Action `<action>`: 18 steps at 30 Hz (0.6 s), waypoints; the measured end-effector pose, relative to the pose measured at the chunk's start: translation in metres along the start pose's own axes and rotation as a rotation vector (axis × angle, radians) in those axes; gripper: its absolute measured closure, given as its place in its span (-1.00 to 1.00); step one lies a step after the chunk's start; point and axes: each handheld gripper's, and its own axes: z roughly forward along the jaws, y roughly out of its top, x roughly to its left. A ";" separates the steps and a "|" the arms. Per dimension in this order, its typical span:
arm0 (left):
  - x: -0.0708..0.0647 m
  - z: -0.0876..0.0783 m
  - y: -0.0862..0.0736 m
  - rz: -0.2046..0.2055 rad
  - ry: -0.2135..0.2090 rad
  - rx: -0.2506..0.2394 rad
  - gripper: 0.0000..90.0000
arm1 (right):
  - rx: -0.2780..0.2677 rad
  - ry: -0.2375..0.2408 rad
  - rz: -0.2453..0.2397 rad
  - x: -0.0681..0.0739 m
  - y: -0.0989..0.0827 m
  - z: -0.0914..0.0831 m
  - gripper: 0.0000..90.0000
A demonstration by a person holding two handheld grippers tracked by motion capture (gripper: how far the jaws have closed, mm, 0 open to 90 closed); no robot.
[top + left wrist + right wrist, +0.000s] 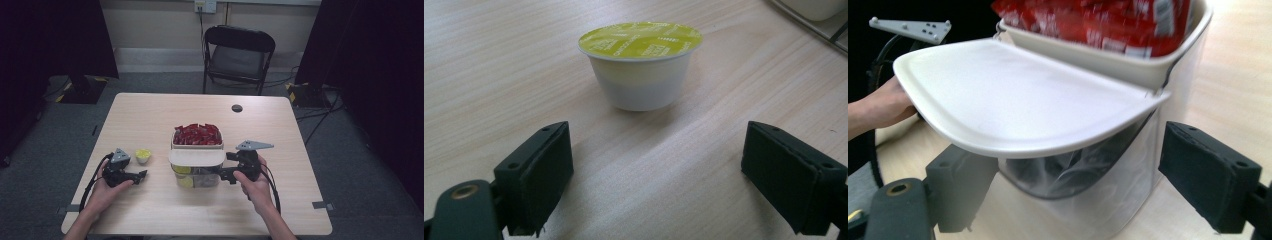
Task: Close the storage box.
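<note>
Both hands rested low on the table either side of the clear bin (197,175). The right gripper (1078,185) pointed level at it, fingers spread wide around its side under the white lid (1018,100), not pinching. Red packets (197,134) filled its top tray. Left of the bin, the left gripper (656,175) stood wide open, empty, with the yellow-topped capsule (640,65) just ahead of its fingers.

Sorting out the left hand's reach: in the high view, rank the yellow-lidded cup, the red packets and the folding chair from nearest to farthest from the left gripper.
From the left gripper:
1. Yellow-lidded cup, just beyond its fingers, on the table's left.
2. Red packets, in the top tray at mid-table.
3. Folding chair, on the floor beyond the table's far edge.
</note>
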 end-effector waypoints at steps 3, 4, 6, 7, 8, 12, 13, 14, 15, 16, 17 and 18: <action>0.000 0.000 0.000 0.000 0.000 0.000 -0.72 | 0.005 0.005 -0.004 0.001 -0.004 0.002 -0.66; 0.000 0.000 0.000 0.001 0.000 0.000 -0.72 | 0.005 0.006 -0.007 0.002 -0.005 0.002 -0.66; 0.000 0.000 0.000 0.000 0.000 0.000 -0.72 | 0.005 0.006 -0.006 0.003 -0.007 0.003 -0.66; 0.000 0.000 0.000 0.000 0.000 0.000 -0.72 | 0.008 0.005 -0.010 0.004 -0.008 0.004 -0.66; 0.000 0.000 0.000 0.000 0.000 0.000 -0.72 | 0.012 0.001 -0.015 0.004 -0.010 0.005 -0.66; 0.000 0.000 0.000 0.000 0.000 0.000 -0.72 | 0.021 -0.006 -0.018 0.004 -0.014 0.005 -0.65; 0.000 0.000 0.000 0.000 0.000 0.000 -0.72 | 0.021 -0.006 -0.022 0.004 -0.015 0.005 -0.64; 0.000 0.000 0.000 0.000 0.000 0.000 -0.72 | 0.029 -0.012 -0.023 0.004 -0.018 0.005 -0.64; 0.000 0.000 0.000 0.000 0.000 0.000 -0.72 | 0.029 -0.012 -0.023 0.004 -0.018 0.005 -0.64; 0.000 0.000 0.000 0.002 0.000 0.000 -0.72 | 0.032 -0.014 -0.025 0.003 -0.019 0.005 -0.64; 0.000 0.000 0.000 0.000 0.000 0.000 -0.72 | 0.034 -0.016 -0.021 0.002 -0.020 0.004 -0.64; 0.000 0.000 0.000 0.000 0.000 0.000 -0.72 | 0.033 -0.020 -0.022 0.001 -0.021 0.004 -0.64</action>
